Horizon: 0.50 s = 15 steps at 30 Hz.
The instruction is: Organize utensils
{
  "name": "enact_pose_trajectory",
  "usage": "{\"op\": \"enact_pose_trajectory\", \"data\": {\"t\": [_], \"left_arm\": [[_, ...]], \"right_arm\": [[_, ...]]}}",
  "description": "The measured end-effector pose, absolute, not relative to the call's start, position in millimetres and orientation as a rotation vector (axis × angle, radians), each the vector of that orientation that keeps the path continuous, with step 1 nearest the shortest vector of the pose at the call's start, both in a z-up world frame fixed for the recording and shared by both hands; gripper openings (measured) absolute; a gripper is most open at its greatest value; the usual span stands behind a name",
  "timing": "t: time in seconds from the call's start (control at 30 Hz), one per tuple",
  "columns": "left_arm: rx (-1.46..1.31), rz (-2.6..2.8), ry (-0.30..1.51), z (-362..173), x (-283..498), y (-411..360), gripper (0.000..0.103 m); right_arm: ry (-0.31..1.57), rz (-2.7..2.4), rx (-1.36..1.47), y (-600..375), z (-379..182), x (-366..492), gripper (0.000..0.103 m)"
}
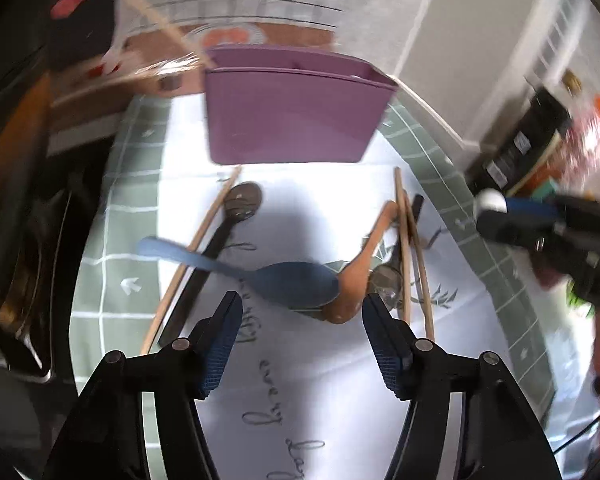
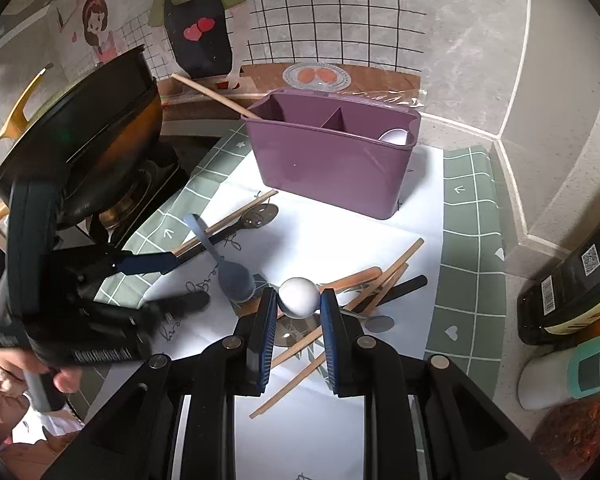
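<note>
The left gripper (image 1: 298, 316) is hanging with its jaws apart and nothing between them, just above a blue spoon (image 1: 288, 282) lying on the white cloth (image 1: 300, 380) covering the tabletop. The right gripper (image 2: 299, 300) is pinching a white spoon (image 2: 299, 297) by its bowl between its pads. Behind the scattered chopsticks (image 2: 384, 280) and spoons, a purple utensil caddy (image 2: 332, 164) is standing upright.
</note>
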State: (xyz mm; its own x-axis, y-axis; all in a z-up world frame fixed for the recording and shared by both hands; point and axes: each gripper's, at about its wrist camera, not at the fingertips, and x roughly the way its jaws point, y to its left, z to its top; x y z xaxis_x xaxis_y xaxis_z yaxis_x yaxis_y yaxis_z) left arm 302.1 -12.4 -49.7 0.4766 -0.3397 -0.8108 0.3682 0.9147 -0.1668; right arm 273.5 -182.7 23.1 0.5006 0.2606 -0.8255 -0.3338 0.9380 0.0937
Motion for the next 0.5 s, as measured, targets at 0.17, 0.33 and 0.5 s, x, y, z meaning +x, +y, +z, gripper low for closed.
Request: {"op": "enact_pose_trajectory", "data": {"t": [0.17,0.33,0.5], "left_arm": [[0.315,-0.484,0.949,-63,308,-35,0.063],[0.483,-0.49,1.014,-80,322,-34,0.063],[0.564,-0.487,1.06,-90,335,-33,0.064]], "right_arm": [[0.989,0.347,-0.068,-191,21,272,0.019],[0.989,0.346,-0.051,-196,21,271,0.019],[0.993,0.346,-0.056,-197,21,271,0.019]]}}
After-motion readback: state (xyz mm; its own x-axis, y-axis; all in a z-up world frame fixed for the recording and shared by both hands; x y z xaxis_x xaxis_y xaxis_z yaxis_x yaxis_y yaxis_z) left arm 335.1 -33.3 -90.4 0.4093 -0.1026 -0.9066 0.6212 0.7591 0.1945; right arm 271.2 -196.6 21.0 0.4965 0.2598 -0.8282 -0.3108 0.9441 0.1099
